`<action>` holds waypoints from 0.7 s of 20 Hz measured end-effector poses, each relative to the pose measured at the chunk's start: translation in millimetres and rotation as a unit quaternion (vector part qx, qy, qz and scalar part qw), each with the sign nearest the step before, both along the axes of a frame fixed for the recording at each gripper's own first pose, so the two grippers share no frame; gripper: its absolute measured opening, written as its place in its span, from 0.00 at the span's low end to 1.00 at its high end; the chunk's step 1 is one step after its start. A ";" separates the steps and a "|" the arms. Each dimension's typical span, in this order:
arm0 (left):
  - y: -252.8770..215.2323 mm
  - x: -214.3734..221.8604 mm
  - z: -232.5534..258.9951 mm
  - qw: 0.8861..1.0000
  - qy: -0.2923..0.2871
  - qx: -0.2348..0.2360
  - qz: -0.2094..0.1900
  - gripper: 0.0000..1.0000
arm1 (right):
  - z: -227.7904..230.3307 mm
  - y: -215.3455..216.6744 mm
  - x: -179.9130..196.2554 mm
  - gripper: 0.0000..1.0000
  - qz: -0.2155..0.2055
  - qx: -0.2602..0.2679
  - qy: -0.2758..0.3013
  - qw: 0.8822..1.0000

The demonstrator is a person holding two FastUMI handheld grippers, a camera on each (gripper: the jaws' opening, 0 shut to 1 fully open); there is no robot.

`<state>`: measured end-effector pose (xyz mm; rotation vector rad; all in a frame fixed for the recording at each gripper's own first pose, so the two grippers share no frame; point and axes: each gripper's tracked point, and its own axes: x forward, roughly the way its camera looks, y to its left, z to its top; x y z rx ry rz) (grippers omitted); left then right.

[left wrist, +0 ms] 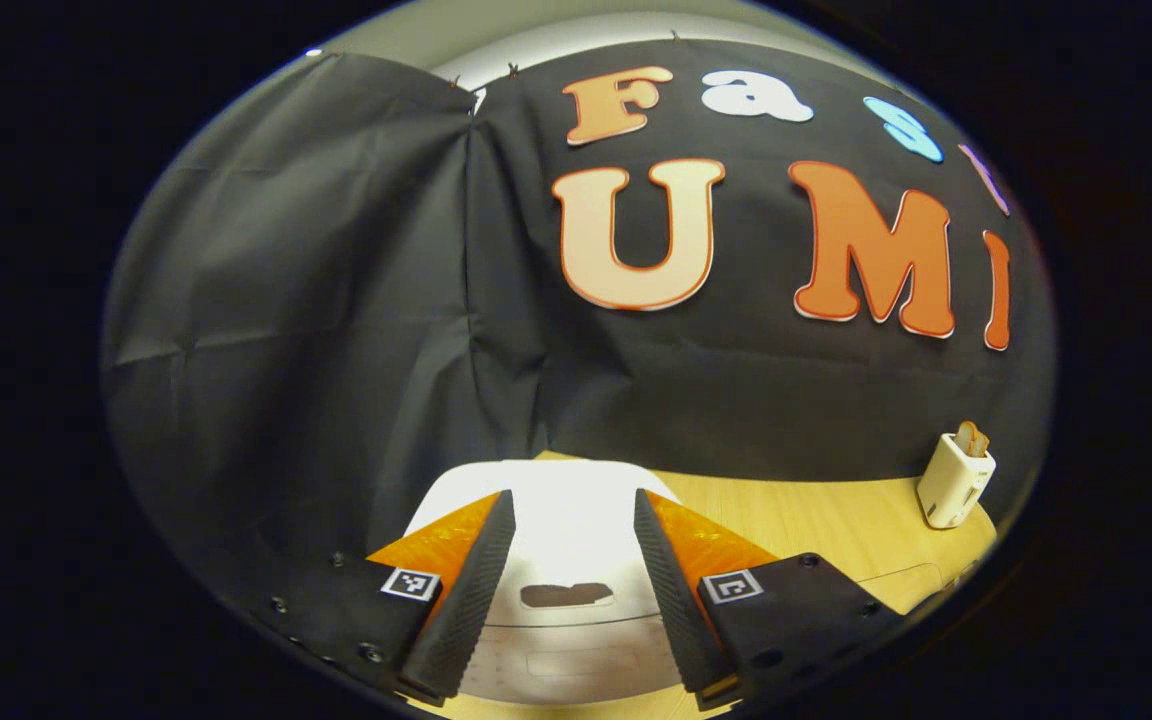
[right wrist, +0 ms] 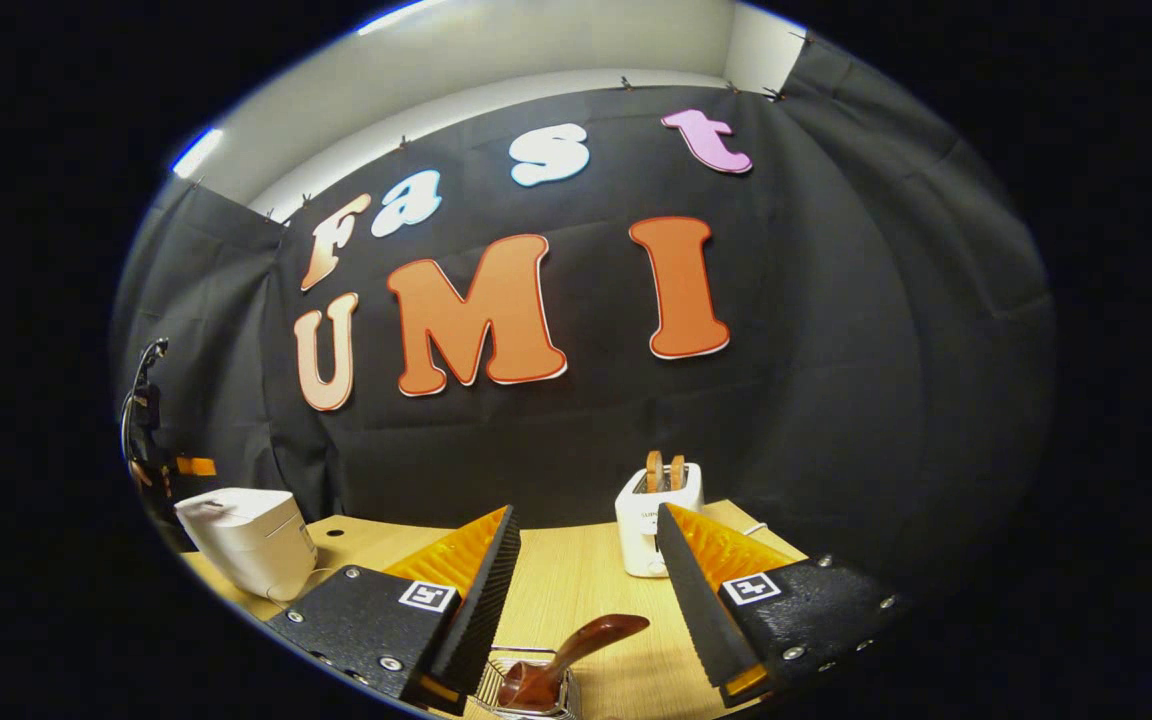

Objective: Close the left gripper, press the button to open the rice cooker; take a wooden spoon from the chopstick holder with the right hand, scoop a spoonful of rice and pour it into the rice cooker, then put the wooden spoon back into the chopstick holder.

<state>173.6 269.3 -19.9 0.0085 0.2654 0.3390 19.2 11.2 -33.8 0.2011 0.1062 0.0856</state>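
A pale wooden table (right wrist: 576,580) holds a closed white rice cooker (left wrist: 556,530), directly ahead of the left gripper (left wrist: 576,585), whose fingers are spread wide and empty. At far right stands a white toaster (right wrist: 651,520). Nearest, the right gripper (right wrist: 586,600) hangs wide open, empty, above a wooden spoon (right wrist: 576,650) in the wire chopstick holder (right wrist: 526,685).
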 end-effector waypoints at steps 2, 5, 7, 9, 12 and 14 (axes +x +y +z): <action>-17.8 -4.2 23.3 0.999 -0.038 0.008 -0.010 0.82 | 6.9 5.6 1.4 0.82 -0.003 -0.011 -0.008 1.000; -50.7 -11.6 46.3 0.996 -0.081 0.003 -0.043 0.83 | 27.5 19.5 4.7 0.87 -0.002 -0.034 -0.047 0.998; -70.9 -17.2 53.8 0.994 -0.096 0.009 -0.061 0.84 | 37.2 29.6 8.5 0.94 -0.001 -0.048 -0.064 0.997; -85.5 -17.2 57.7 0.991 -0.113 0.019 -0.072 0.88 | 45.5 43.1 8.7 0.89 0.008 -0.053 -0.076 0.996; -99.0 -18.9 60.2 0.986 -0.136 0.039 -0.083 0.91 | 53.0 62.7 6.2 0.89 0.025 -0.066 -0.097 0.993; -107.5 -23.1 55.6 0.985 -0.140 0.045 -0.092 0.91 | 52.9 68.8 7.7 0.90 0.026 -0.081 -0.109 0.990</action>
